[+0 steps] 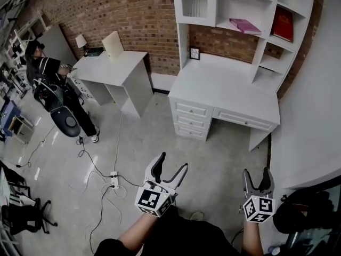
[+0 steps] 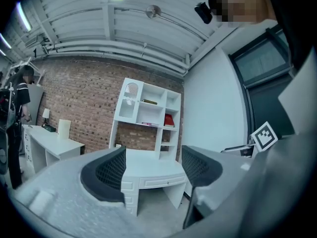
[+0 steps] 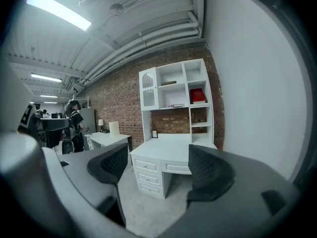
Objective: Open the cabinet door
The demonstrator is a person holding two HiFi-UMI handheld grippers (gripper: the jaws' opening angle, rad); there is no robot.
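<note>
From my head view, my left gripper (image 1: 173, 161) is low in front of me with its jaws spread wide and nothing between them. My right gripper (image 1: 257, 170) sits off to its right, also gaping and empty. Both are well short of the white desk (image 1: 224, 89) against the brick wall (image 1: 133, 15). The cabinet door (image 1: 194, 1) is the glazed one at the upper left of the hutch on that desk, and as far as I can tell from this steep angle it is closed. A pink book (image 1: 244, 25) and a red book (image 1: 282, 24) sit on the open shelves to its right, and a small picture frame (image 1: 195, 53) stands on the desktop below. Further left a person (image 1: 50, 84) stands beside a second white desk (image 1: 106, 68), and a power strip (image 1: 113, 181) lies on the floor with cables running from it. In my left gripper view, the two dark ribbed pads (image 2: 106, 175) stand far apart. Between them I see only the distant desk, with the cabinet door (image 2: 130, 102) above it at the hutch's upper left. The marker cube (image 2: 264, 135) of my other gripper shows at the right. In my right gripper view the jaws are likewise wide with nothing in them. They frame the desk drawers (image 3: 148, 175), and the cabinet door (image 3: 148, 89) sits high on the hutch, left of the red book (image 3: 197, 95).
</note>
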